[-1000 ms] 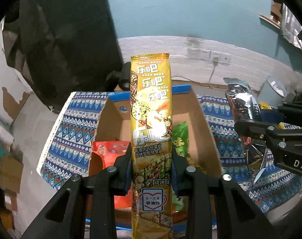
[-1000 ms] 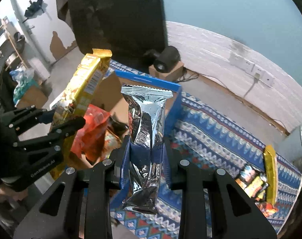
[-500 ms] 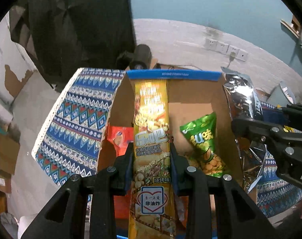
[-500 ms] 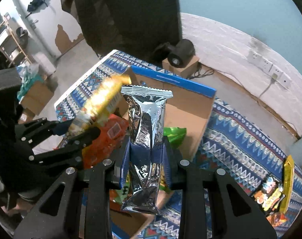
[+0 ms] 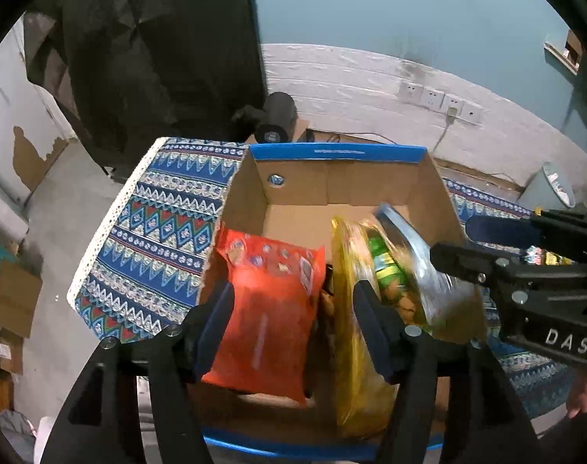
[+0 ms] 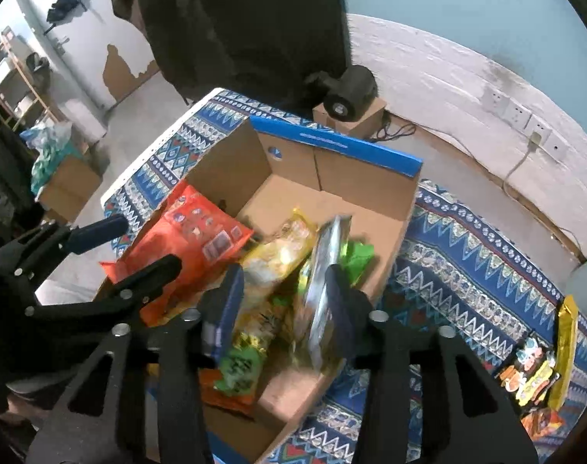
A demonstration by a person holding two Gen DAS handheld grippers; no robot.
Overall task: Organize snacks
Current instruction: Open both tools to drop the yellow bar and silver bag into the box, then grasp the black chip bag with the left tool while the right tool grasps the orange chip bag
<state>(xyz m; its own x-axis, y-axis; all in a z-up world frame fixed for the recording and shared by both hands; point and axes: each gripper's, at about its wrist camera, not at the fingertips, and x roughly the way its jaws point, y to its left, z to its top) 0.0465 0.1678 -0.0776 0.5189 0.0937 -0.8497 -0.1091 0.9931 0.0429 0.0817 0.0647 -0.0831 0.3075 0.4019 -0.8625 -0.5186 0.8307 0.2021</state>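
Note:
An open cardboard box (image 5: 338, 152) (image 6: 332, 143) with a blue rim stands on the patterned cloth. Inside lie an orange bag (image 5: 266, 309) (image 6: 193, 239) and a green bag (image 5: 386, 266) (image 6: 239, 367). My left gripper (image 5: 293, 309) (image 6: 127, 249) hangs over the box, its jaws opening. The long yellow packet (image 5: 351, 332) (image 6: 278, 255) is blurred and leans on one finger only, dropping into the box. My right gripper (image 6: 282, 301) (image 5: 483, 245) is opening too. The silver packet (image 6: 324, 270) (image 5: 421, 263) slides beside its right finger, free of the other pad.
Several snack packets (image 6: 533, 367) and a yellow bar (image 6: 564, 348) lie on the cloth (image 6: 467, 270) at the right. A black cylindrical device (image 6: 351, 89) sits on a small carton behind the box. A grey bin (image 5: 548, 189) stands by the wall. Part of a hand (image 5: 583, 394) shows.
Both grippers came down over the box and opened. The yellow packet left the left gripper's grip and the silver packet left the right one; both now tilt into the box.

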